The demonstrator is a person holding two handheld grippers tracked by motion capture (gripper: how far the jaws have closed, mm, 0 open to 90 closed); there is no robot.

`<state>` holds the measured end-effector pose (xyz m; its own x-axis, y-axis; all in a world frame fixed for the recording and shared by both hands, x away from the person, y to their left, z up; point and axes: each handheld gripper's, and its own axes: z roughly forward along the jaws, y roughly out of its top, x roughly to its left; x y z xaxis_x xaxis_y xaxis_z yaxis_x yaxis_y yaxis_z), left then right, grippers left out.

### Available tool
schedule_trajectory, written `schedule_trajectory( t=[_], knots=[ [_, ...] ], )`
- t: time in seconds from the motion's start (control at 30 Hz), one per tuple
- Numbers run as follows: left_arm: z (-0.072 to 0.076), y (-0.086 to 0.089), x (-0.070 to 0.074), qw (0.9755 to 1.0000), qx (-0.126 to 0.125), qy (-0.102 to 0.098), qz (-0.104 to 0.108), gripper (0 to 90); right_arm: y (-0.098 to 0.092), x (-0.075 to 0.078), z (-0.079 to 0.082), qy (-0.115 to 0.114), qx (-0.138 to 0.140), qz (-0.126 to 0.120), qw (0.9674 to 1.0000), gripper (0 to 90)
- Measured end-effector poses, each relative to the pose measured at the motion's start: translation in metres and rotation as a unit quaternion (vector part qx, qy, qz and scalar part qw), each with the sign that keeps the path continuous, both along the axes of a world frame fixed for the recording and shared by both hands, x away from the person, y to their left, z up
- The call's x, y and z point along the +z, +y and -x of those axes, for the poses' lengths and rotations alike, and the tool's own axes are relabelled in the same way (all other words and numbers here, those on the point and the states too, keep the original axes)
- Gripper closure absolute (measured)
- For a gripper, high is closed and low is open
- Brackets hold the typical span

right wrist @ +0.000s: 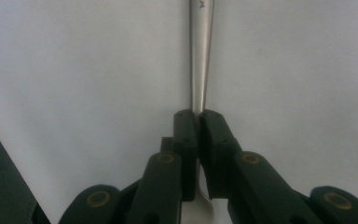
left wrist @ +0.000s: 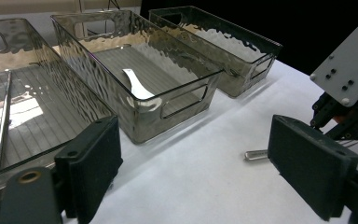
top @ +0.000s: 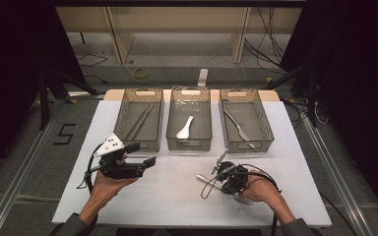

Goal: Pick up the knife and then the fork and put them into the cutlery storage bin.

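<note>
The fork (top: 226, 189) lies on the bench (top: 177, 196) at about five o'clock, its thin handle pinched by the right tongs (right wrist: 198, 122); that narrow grip could let it swivel when lifted. The left tongs (left wrist: 193, 168) gape wide, holding nothing.

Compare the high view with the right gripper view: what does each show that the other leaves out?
The high view adds the three clear bins, the white spoon, the knife and the open left gripper. The right gripper view adds the close detail: its pads pinched together on the handle. Both share the right gripper shut on the fork, with the white tabletop beneath.
</note>
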<state>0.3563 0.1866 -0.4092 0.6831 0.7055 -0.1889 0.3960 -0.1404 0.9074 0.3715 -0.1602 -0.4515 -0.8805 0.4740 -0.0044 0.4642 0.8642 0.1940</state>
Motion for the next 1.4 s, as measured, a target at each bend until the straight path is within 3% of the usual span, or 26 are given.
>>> schedule_trajectory(
  t=[0.33,0.53,0.7,1.03,1.4],
  knots=[
    [0.0,0.0,0.0,1.0,0.002,0.0,0.002,16.7,-0.011,0.013,-0.004,-0.021,-0.007,-0.023,0.9995,85.7],
    [0.0,0.0,0.0,1.0,0.003,0.001,0.005,16.6,-0.02,0.021,-0.009,-0.035,-0.039,-0.051,0.9973,85.6],
    [0.0,0.001,0.0,1.0,0.004,0.001,0.007,16.4,-0.027,0.023,-0.013,-0.048,-0.049,-0.066,0.9955,85.6],
    [-0.001,0.001,0.0,0.9999,0.007,-0.001,0.009,16.4,-0.036,0.035,-0.021,-0.073,-0.062,-0.068,0.9931,85.6],
    [0.0,0.002,0.0,0.9999,0.008,-0.002,0.01,16.4,-0.045,0.044,-0.028,-0.095,-0.077,-0.085,0.9889,85.6]
  ],
)
